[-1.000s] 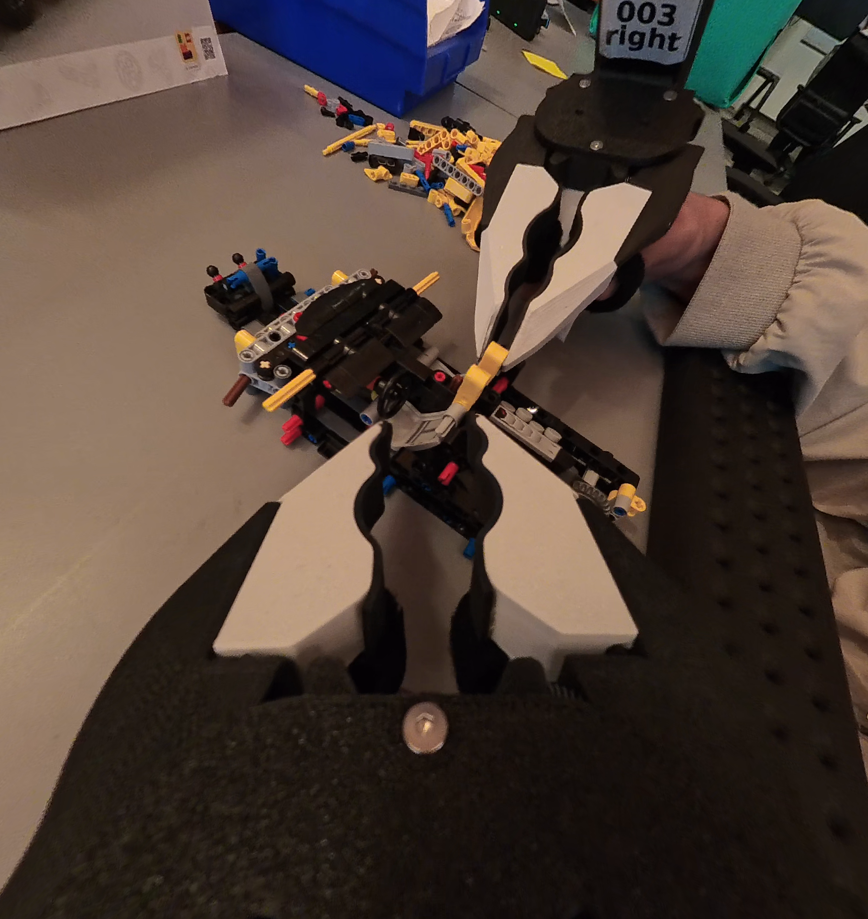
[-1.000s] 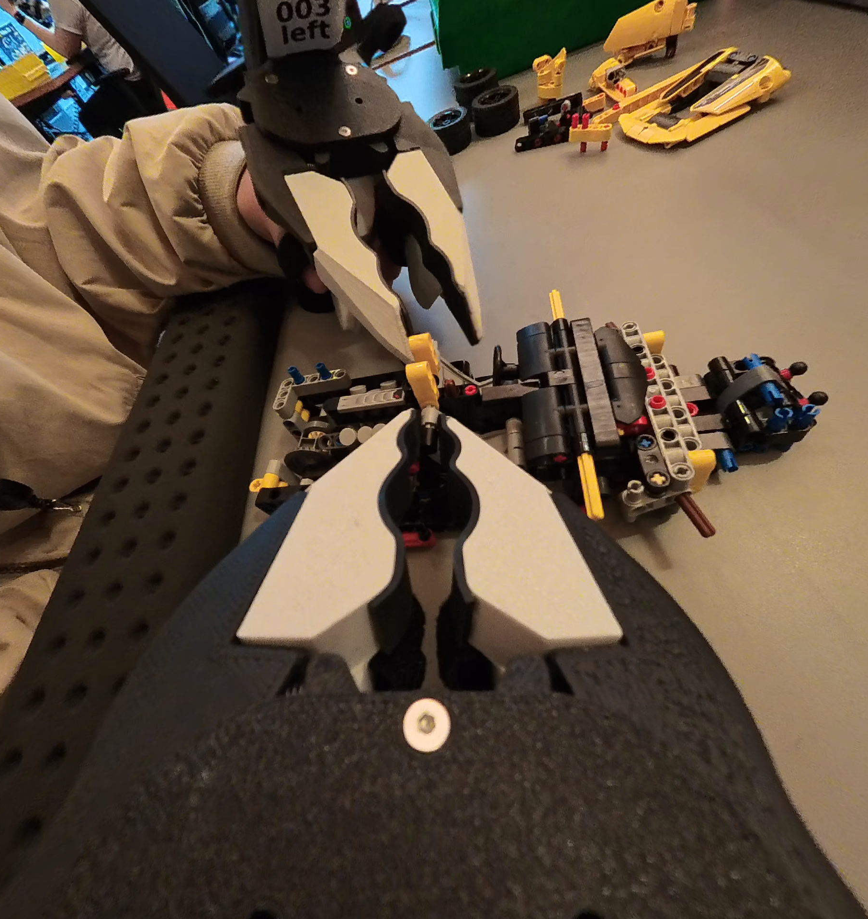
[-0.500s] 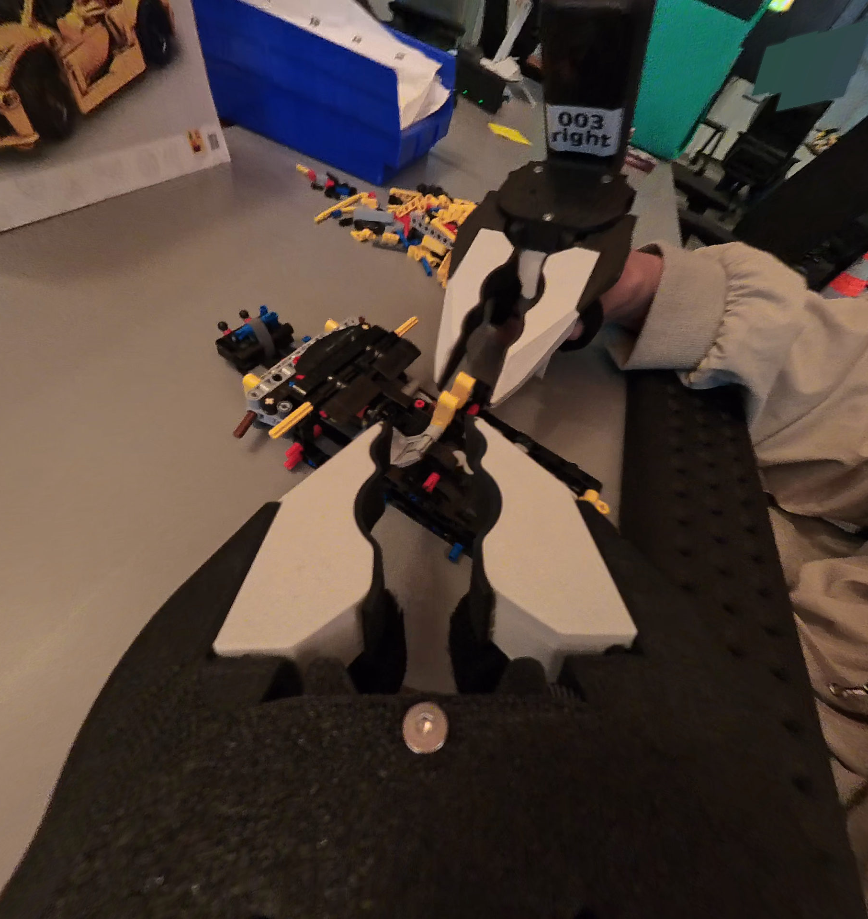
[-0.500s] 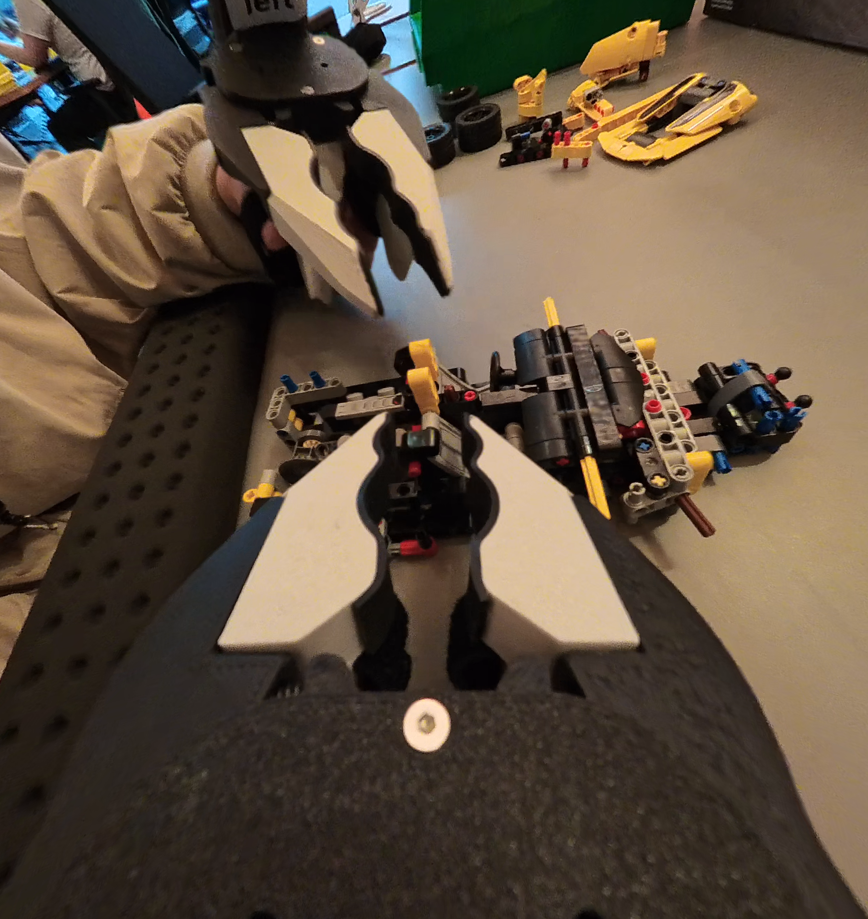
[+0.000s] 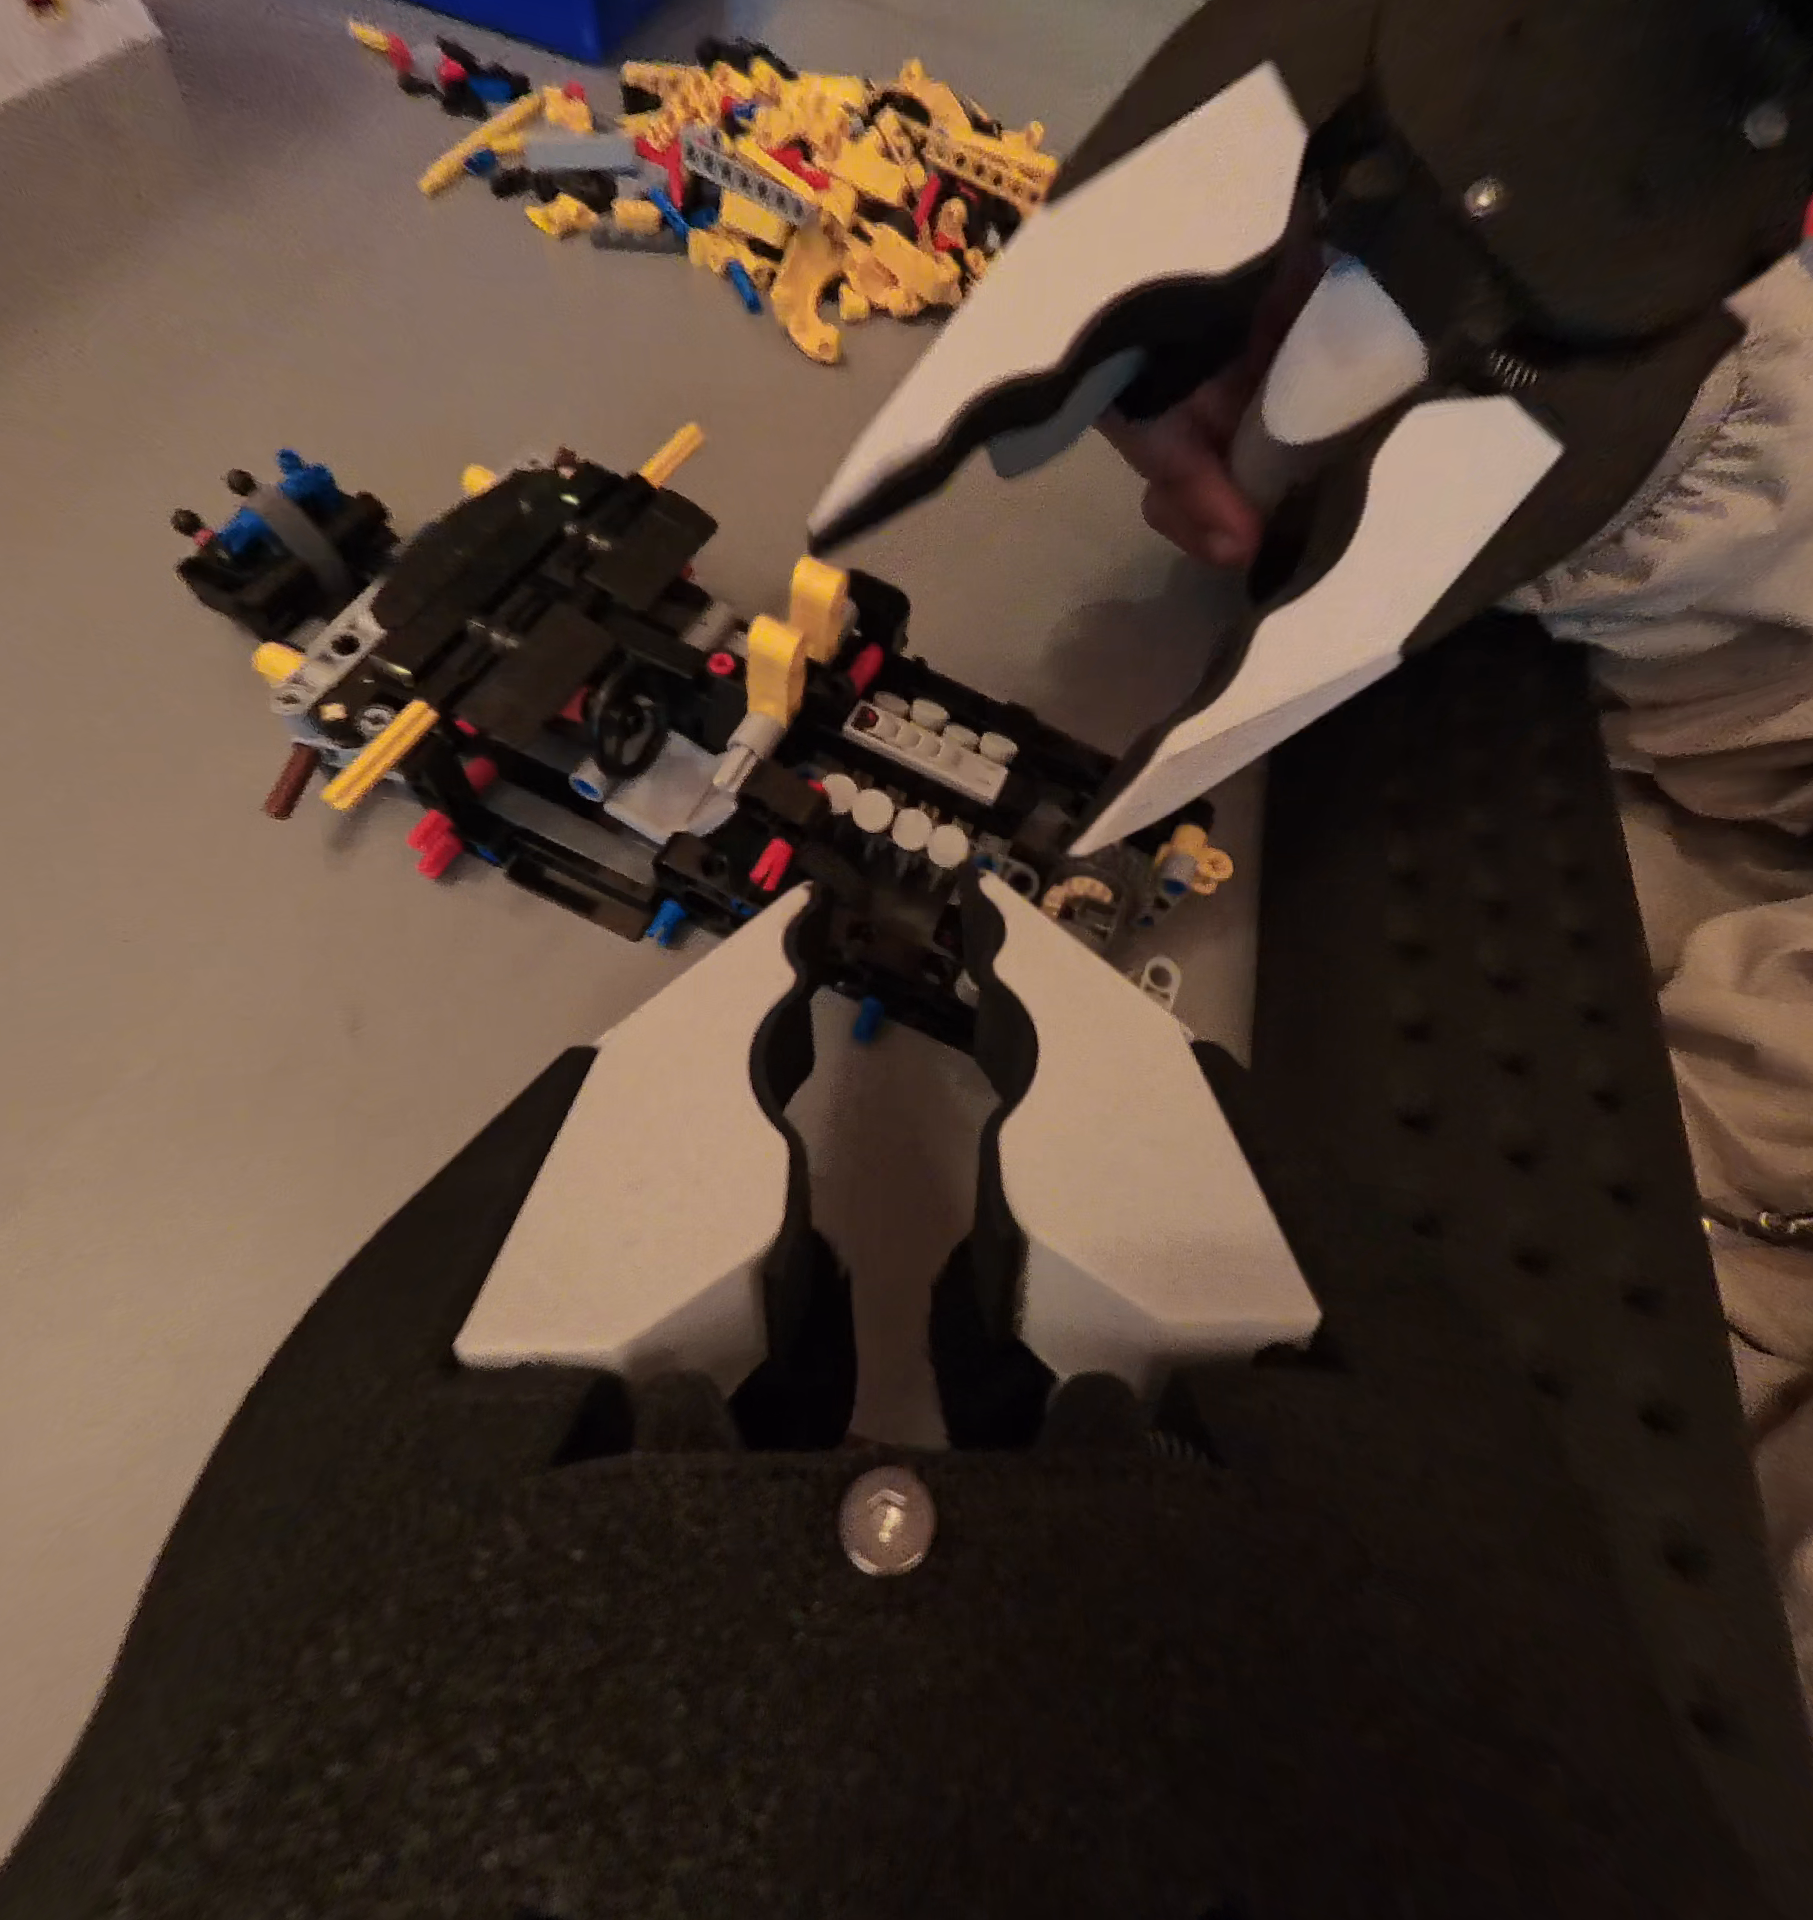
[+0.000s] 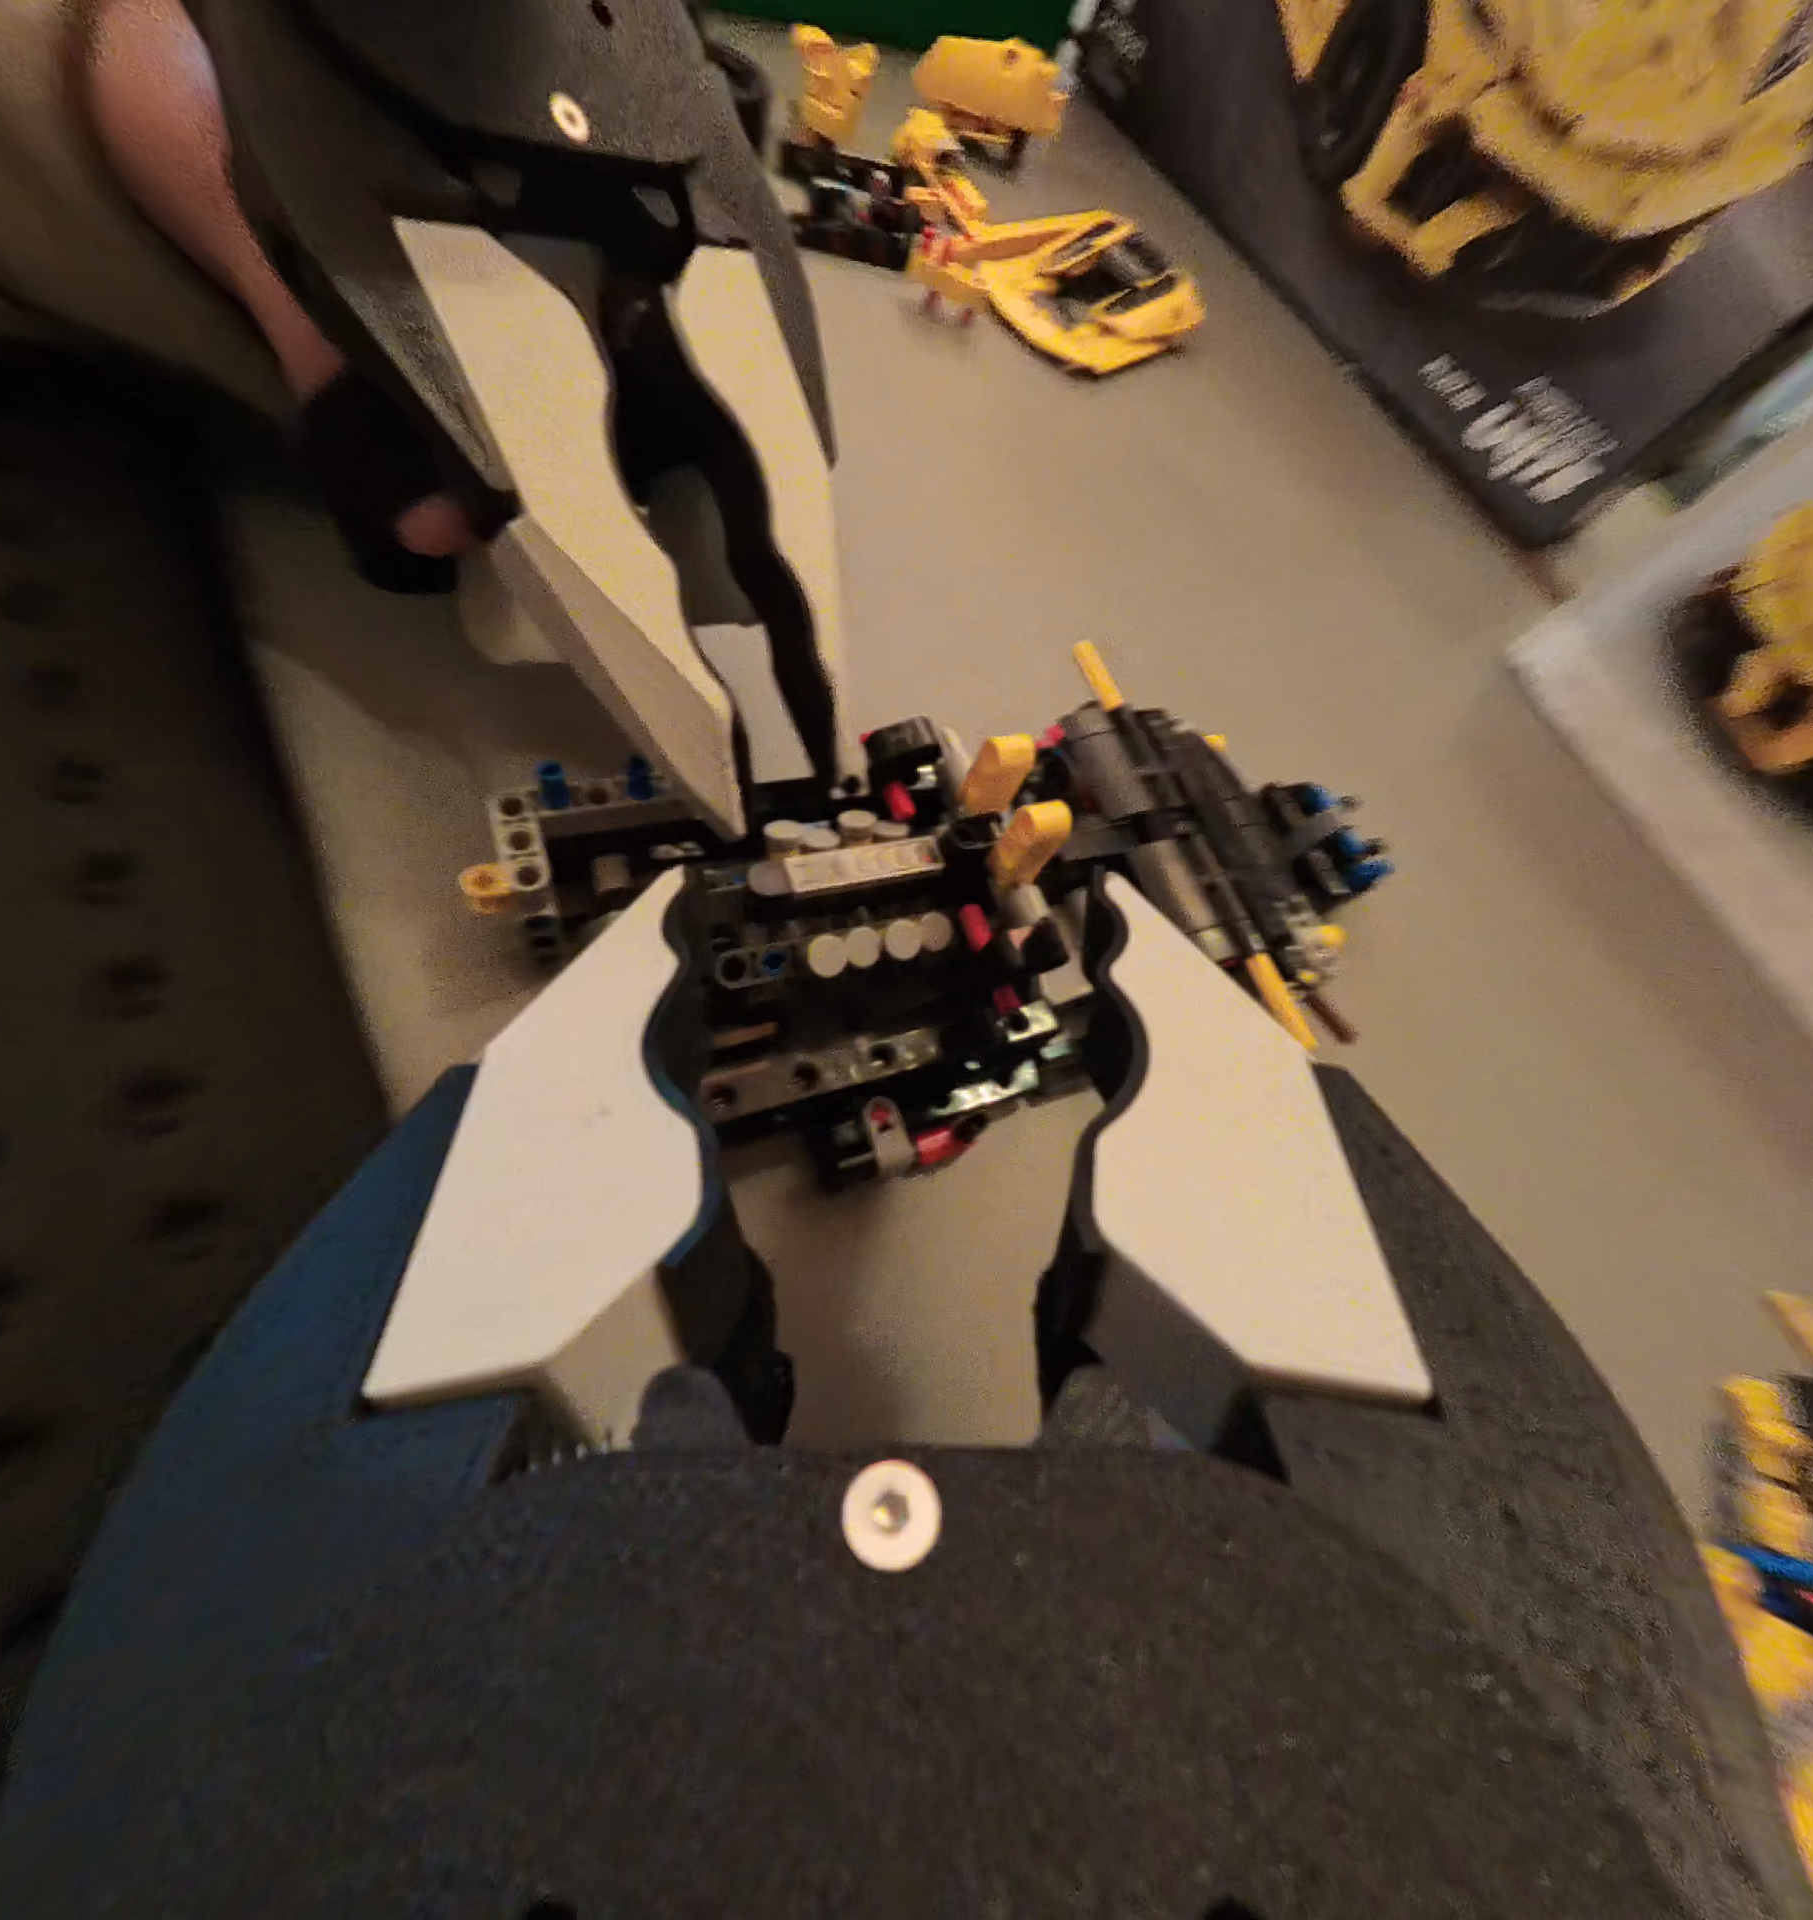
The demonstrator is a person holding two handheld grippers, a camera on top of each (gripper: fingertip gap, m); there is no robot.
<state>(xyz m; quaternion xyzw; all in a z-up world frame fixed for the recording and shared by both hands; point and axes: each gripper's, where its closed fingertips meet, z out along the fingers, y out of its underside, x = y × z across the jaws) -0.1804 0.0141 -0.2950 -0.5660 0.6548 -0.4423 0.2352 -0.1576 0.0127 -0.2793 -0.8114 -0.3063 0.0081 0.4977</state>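
Note:
A black brick-built car chassis (image 5: 590, 665) with two upright yellow levers (image 5: 777, 665) lies on the grey table. My left gripper (image 5: 889, 894) is down at its rear end, its fingertips closed on a black part of the frame. My right gripper (image 6: 886, 883) is wide open and empty, its fingertips either side of the chassis (image 6: 881, 987) near the rows of grey studs. From the left wrist view, the right gripper (image 5: 949, 691) hangs over the chassis from the right. In the right wrist view, the left gripper (image 6: 777, 800) comes down from above onto the frame.
A pile of loose yellow and black pieces (image 5: 819, 187) lies behind the chassis. A black perforated mat (image 5: 1453, 1143) runs along the near table edge, by a person's beige sleeve (image 5: 1712, 499). Yellow body panels (image 6: 1078, 281) and a picture box (image 6: 1504, 208) stand farther off. Only a small space, under 4 cm, lies between the two pairs of fingers.
My right gripper has let go of the yellow lever piece, opened wide and moved over the chassis. My left gripper has dropped onto the rear of the frame and narrowed.

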